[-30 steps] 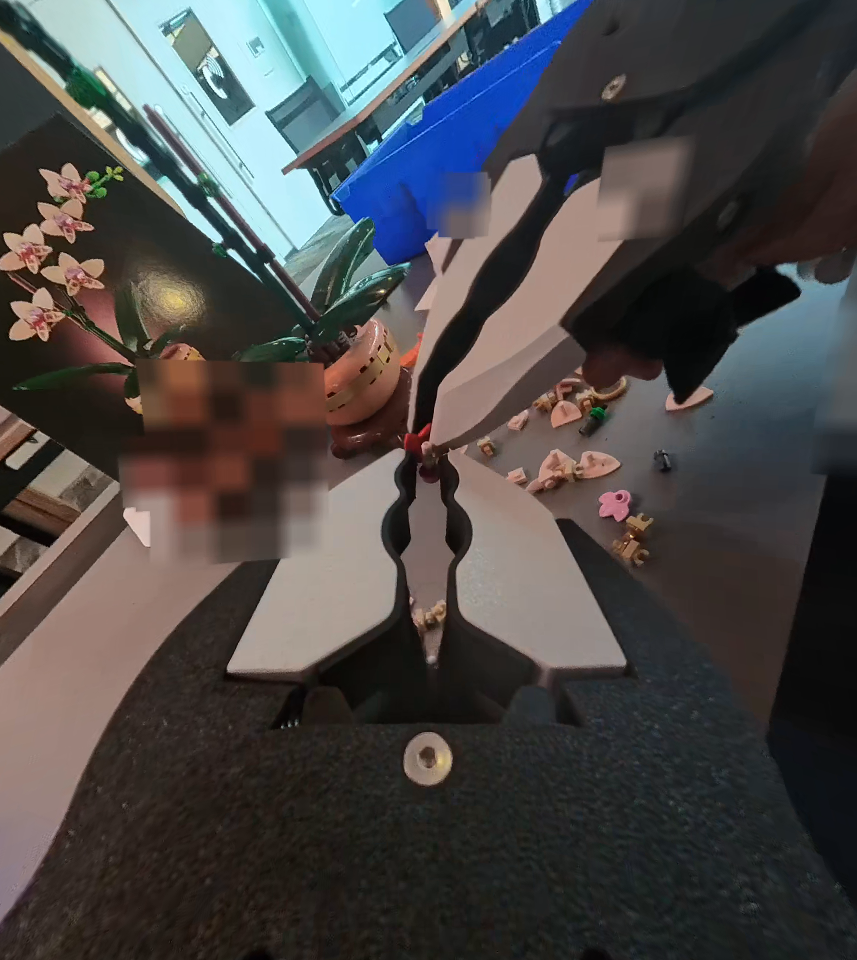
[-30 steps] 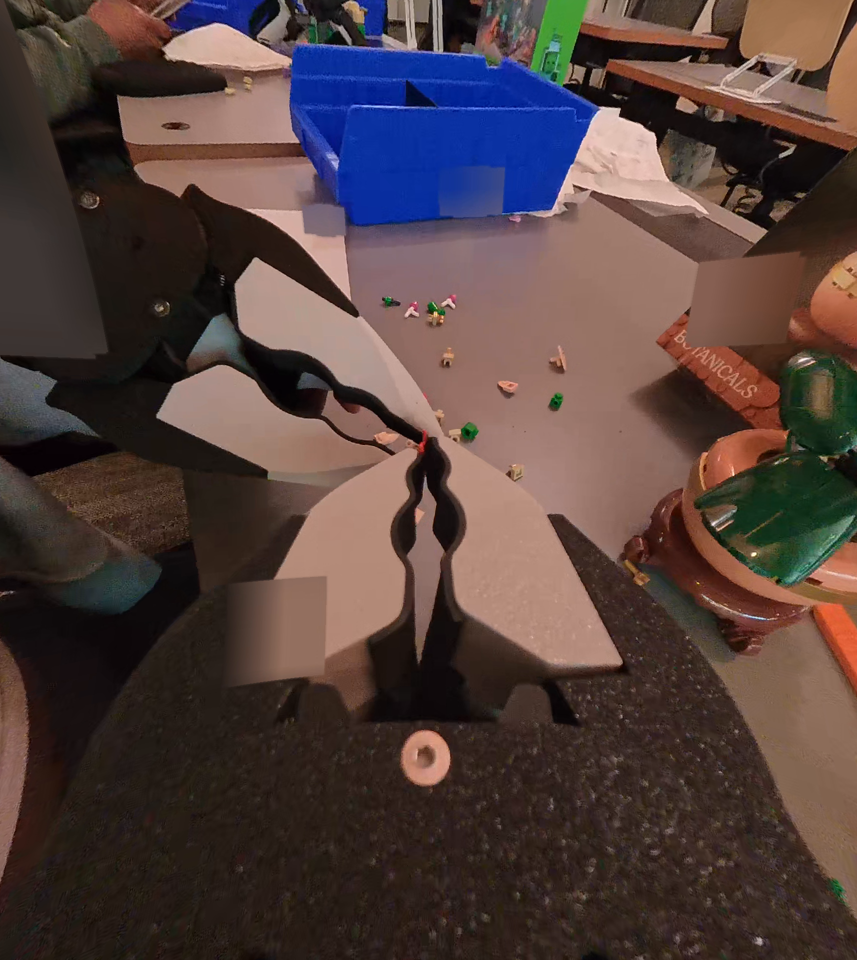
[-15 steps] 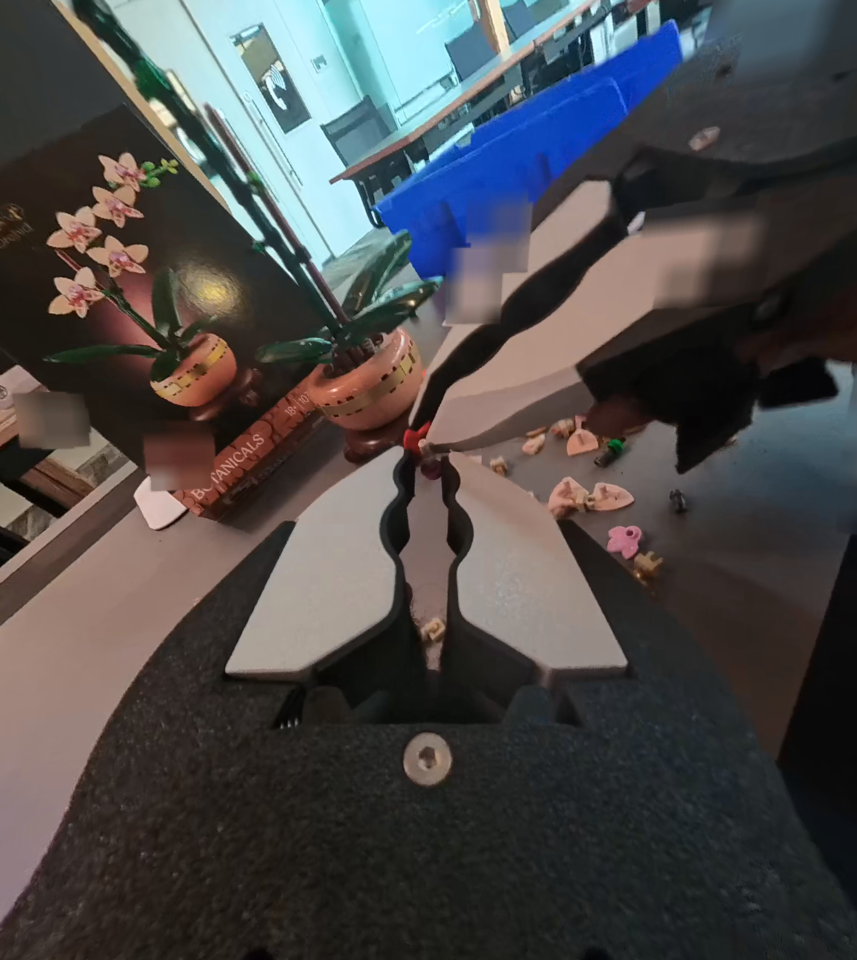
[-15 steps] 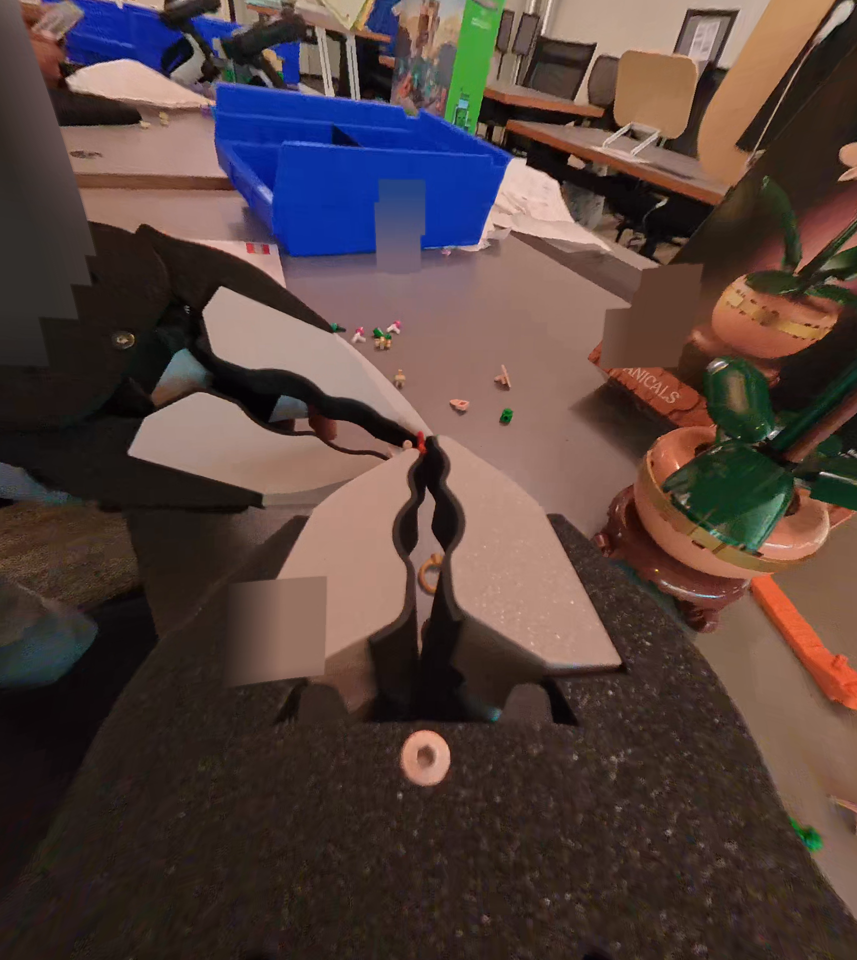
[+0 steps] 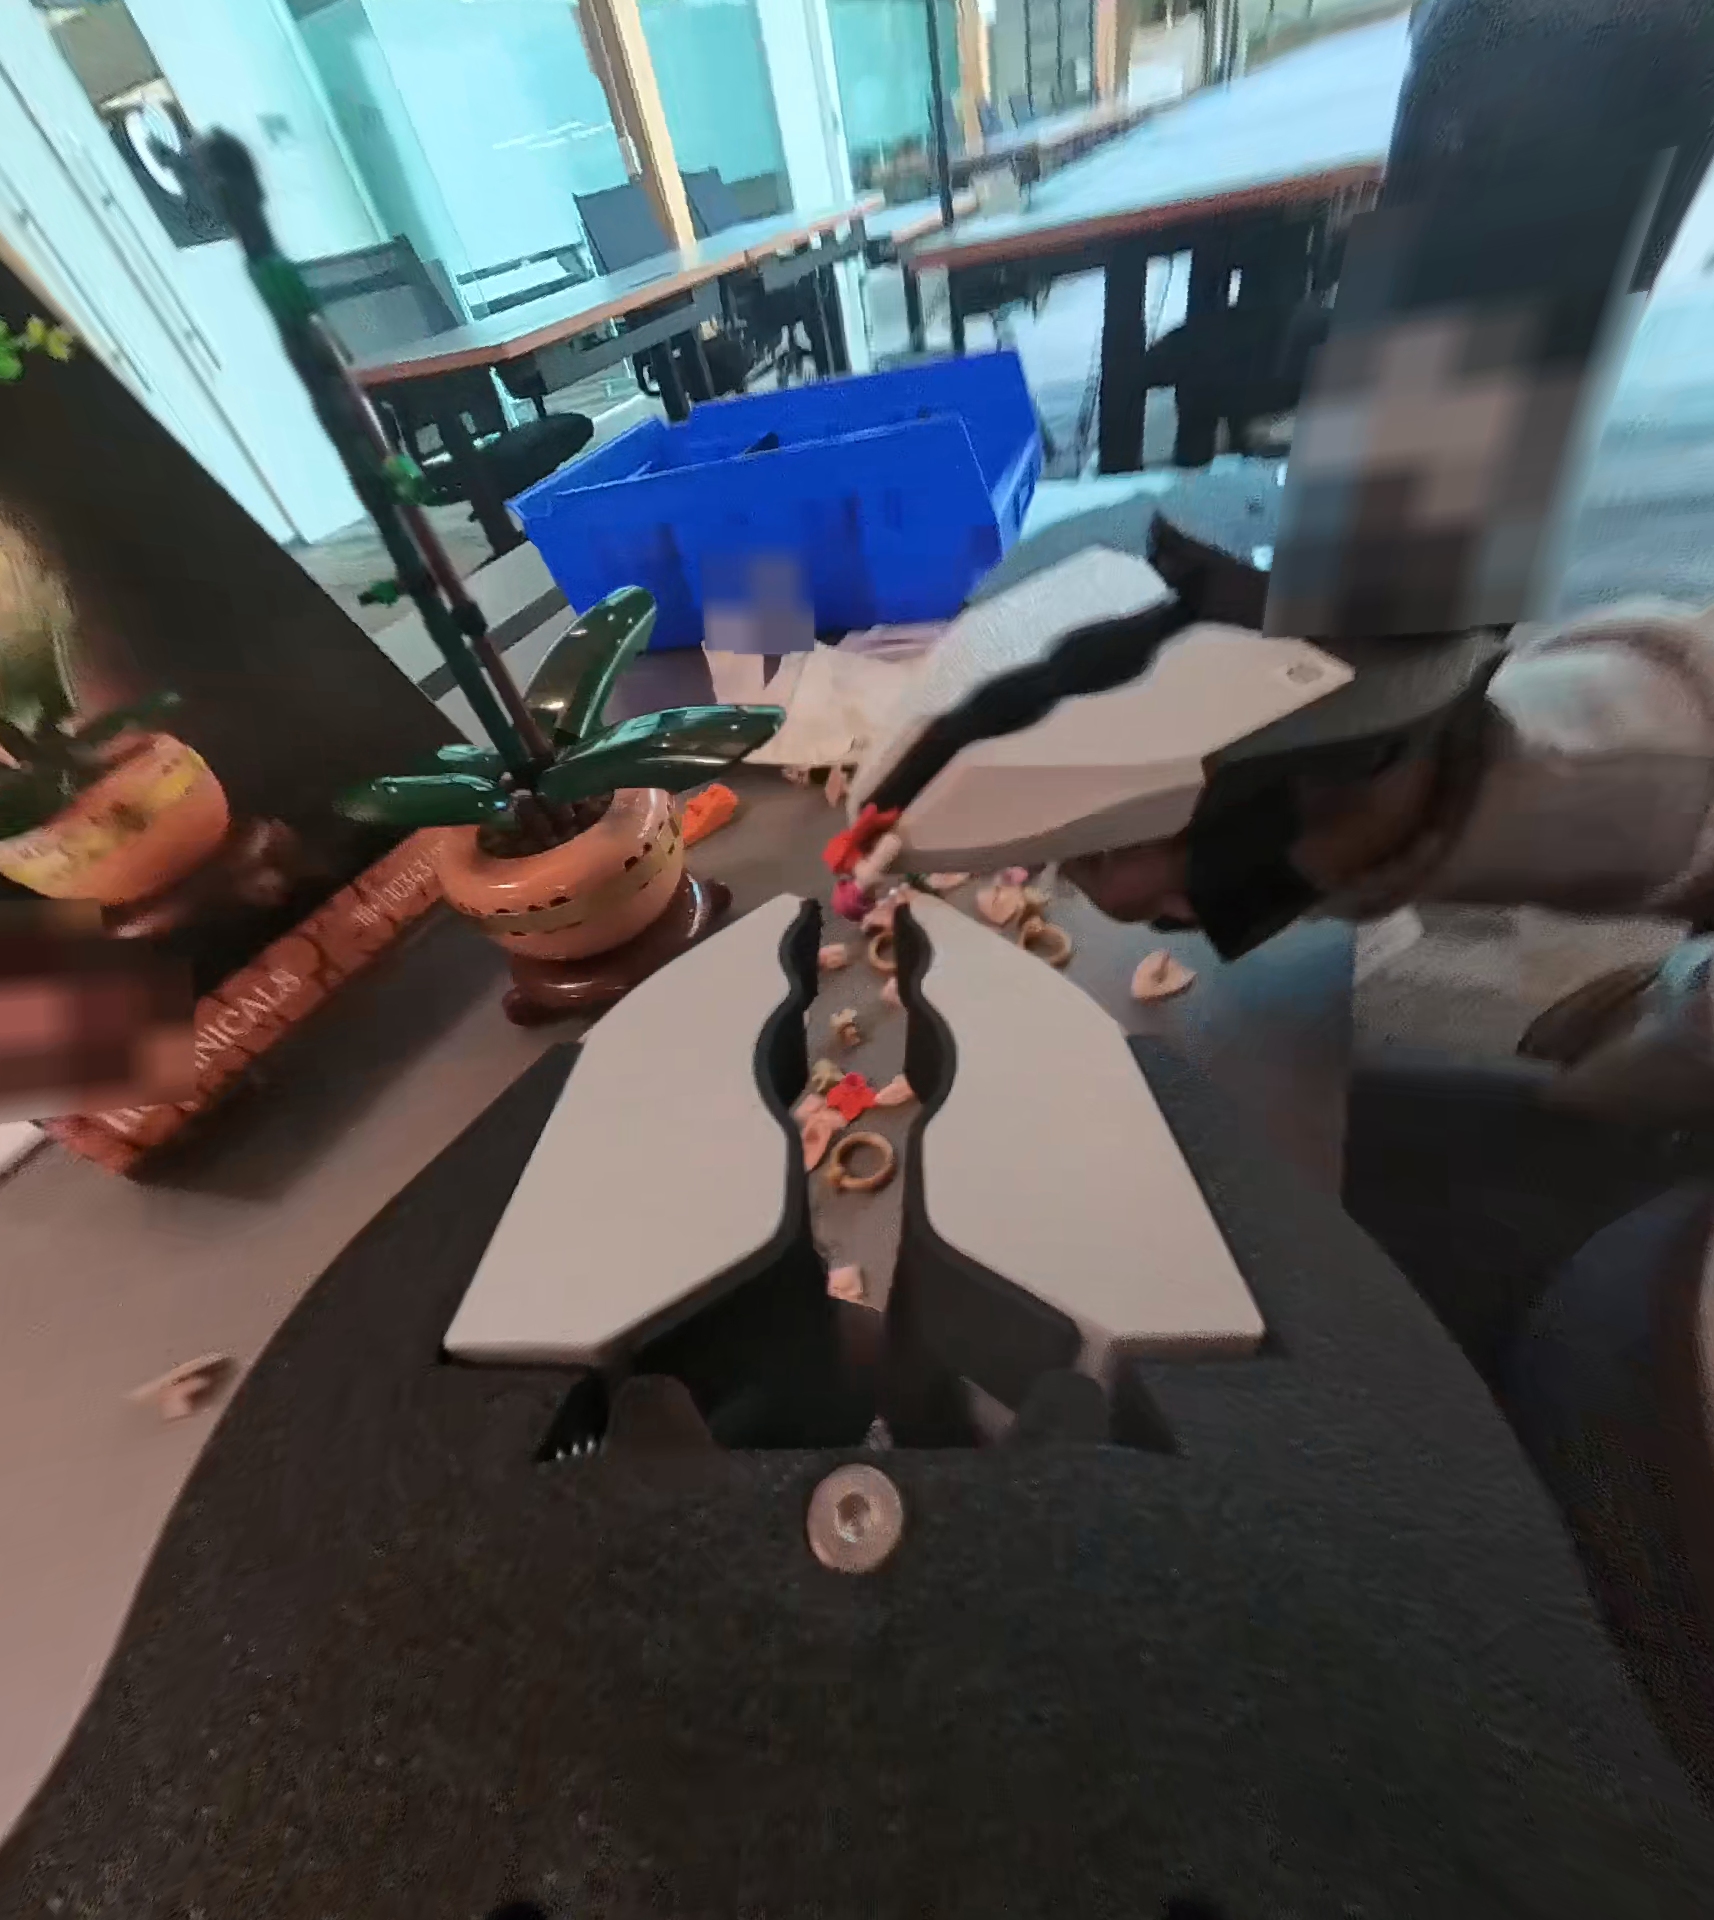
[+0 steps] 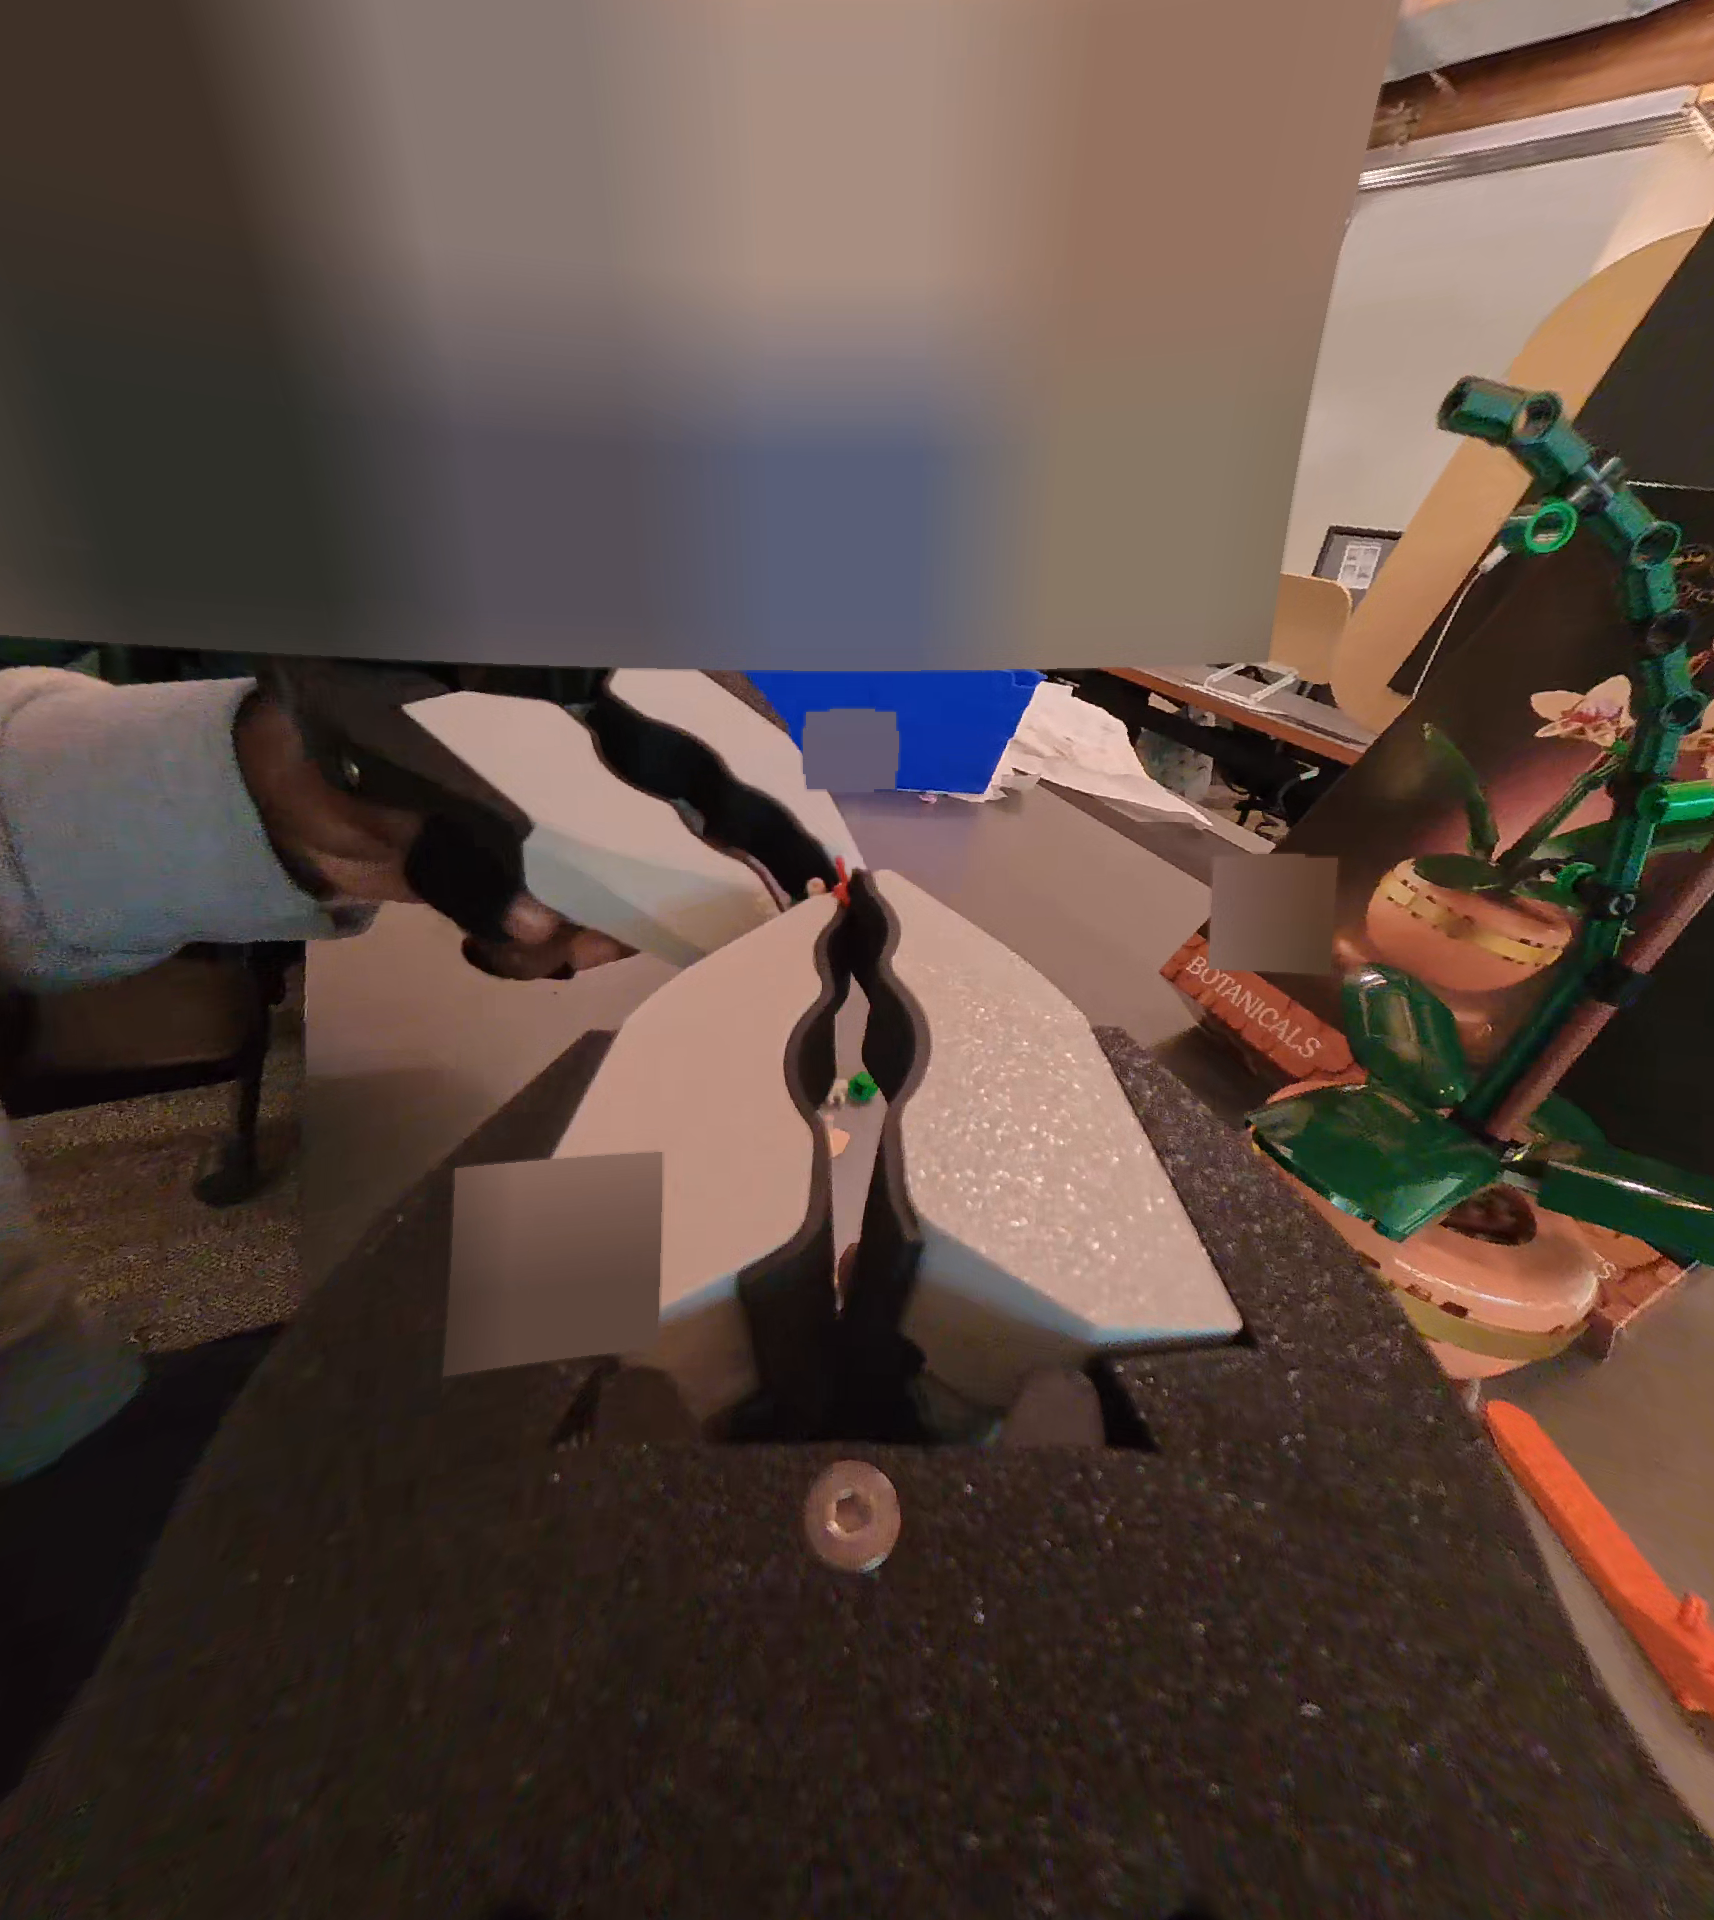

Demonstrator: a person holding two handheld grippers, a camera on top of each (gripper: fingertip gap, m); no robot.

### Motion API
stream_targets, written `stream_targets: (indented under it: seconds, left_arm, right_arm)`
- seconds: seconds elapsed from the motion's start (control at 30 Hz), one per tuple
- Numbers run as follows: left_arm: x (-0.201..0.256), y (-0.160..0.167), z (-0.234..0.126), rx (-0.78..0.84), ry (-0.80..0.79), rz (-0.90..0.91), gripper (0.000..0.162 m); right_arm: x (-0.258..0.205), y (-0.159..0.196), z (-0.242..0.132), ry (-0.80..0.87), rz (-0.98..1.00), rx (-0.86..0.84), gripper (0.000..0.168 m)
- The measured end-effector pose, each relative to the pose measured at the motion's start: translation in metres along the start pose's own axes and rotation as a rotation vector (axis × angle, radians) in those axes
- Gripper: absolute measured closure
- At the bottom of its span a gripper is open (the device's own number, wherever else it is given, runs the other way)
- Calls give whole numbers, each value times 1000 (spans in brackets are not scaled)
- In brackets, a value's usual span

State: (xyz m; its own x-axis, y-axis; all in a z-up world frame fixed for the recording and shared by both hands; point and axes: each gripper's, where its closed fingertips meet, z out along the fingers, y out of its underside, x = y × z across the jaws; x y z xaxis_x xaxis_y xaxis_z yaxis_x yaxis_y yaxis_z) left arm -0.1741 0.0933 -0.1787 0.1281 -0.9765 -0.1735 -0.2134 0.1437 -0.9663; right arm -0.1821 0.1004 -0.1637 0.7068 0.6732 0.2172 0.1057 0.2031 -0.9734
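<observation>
My right gripper [image 6: 853, 891] is shut on a small red brick piece [image 6: 840, 885]. In the left wrist view that gripper [image 5: 868, 831] comes in from the right, and a small magenta piece [image 5: 847, 898] hangs under the red piece [image 5: 855, 837]. My left gripper [image 5: 857, 916] is slightly open just below them, its tips either side of the magenta piece without closing on it. In the right wrist view the left gripper [image 6: 811, 878] reaches in from the left, tip to tip with the right one. Both are held above the grey table [image 5: 53, 1351].
A brick-built orchid pot with green leaves and a tall stem [image 5: 562, 873] stands left of the grippers, right in the right wrist view [image 6: 1435, 1226]. Behind it leans a dark box [image 5: 157, 623]. Loose small pieces [image 5: 853, 1153] lie below. Also here: a blue bin [image 5: 780, 520] and an orange tool [image 6: 1622, 1590].
My left gripper's tips were shut at the red piece and now stand apart. The right gripper keeps the piece. Both cameras have tilted upward, and the pot and box have shifted in view.
</observation>
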Motion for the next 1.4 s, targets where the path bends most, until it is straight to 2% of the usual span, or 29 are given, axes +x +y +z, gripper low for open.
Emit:
stream_targets:
  seconds: [0.07,0.2,0.3,0.37,0.43,0.57,0.6,0.63,0.7,0.77,0.97,1.13,1.33,1.4]
  left_arm:
    - [0,3,3,-54,-32,106,157]
    - [0,2,5,-88,-82,214,162]
    - [34,7,13,-139,9,454,162]
    - [24,18,20,-234,-104,547,162]
    - [12,24,17,-253,-96,434,162]
    - [0,7,3,-45,-25,-45,162]
    - [3,6,3,-9,47,-241,155]
    - [7,2,3,33,147,-467,137]
    - [10,-14,0,163,359,-879,114]
    - [7,-20,0,247,430,-1060,120]
    - [6,-24,3,271,346,-1020,132]
    - [11,-30,3,255,397,-1033,150]
    - [18,-32,5,245,410,-990,149]
    - [20,-32,6,249,393,-953,144]
  right_arm:
    - [0,0,-1,0,-5,0,168]
    - [6,1,-4,57,-25,-7,168]
    - [6,9,-2,86,-83,-80,168]
    - [1,4,0,60,-88,-64,168]
    - [7,10,-1,88,-81,-88,168]
    - [11,4,-9,72,63,11,168]
    - [12,-1,-10,78,60,46,168]
    - [12,-4,-10,90,22,58,168]
    - [11,-11,-10,117,-114,76,168]
    - [6,-15,-8,130,-248,69,168]
    - [5,-16,-8,174,-555,-1,168]
    - [4,-16,-11,132,-729,-20,168]
    - [0,-19,-17,49,-706,26,168]
    - [-1,-20,-19,32,-671,52,168]
